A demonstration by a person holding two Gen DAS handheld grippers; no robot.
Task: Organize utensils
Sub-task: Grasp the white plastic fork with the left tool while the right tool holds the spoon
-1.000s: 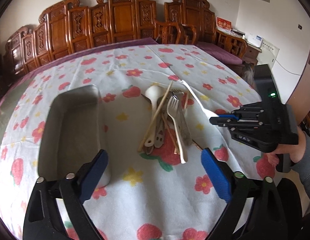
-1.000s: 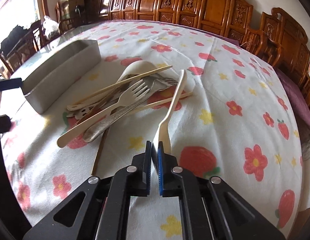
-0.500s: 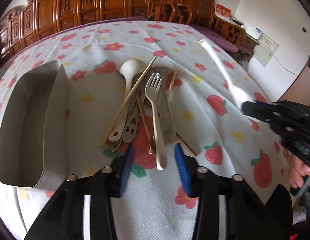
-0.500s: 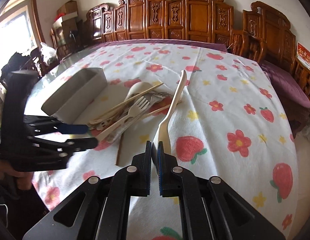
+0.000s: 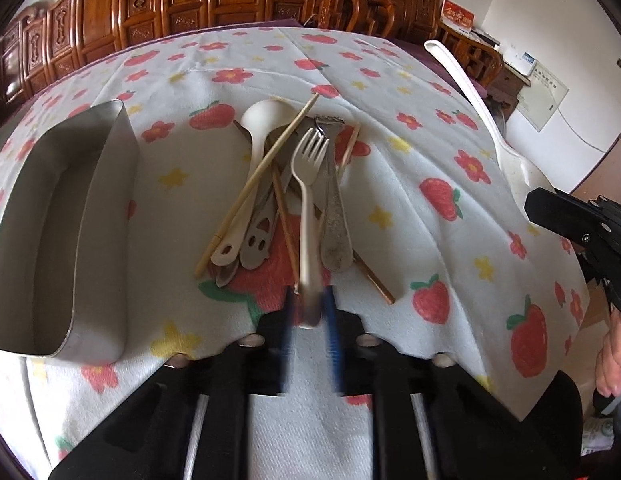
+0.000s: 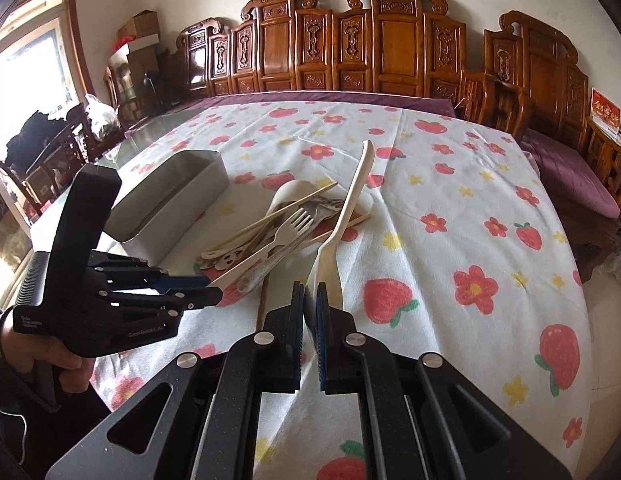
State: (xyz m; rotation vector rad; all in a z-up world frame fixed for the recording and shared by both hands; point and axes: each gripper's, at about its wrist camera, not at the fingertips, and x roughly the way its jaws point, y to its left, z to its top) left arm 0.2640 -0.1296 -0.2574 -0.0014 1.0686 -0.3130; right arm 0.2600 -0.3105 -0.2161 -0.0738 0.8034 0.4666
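Left gripper [image 5: 309, 312], jaws just been closing, pads now either side of cream fork [image 5: 308, 184] handle end, atop utensil pile [image 5: 286, 200] on strawberry tablecloth [image 5: 430, 140]. Right gripper [image 6: 309, 300] clamps cream spatula [image 6: 346, 216], lifted above cloth. Steel tray [image 5: 94, 200] left of pile, w/ cream spoon [image 5: 254, 152], chopsticks [image 5: 266, 168].
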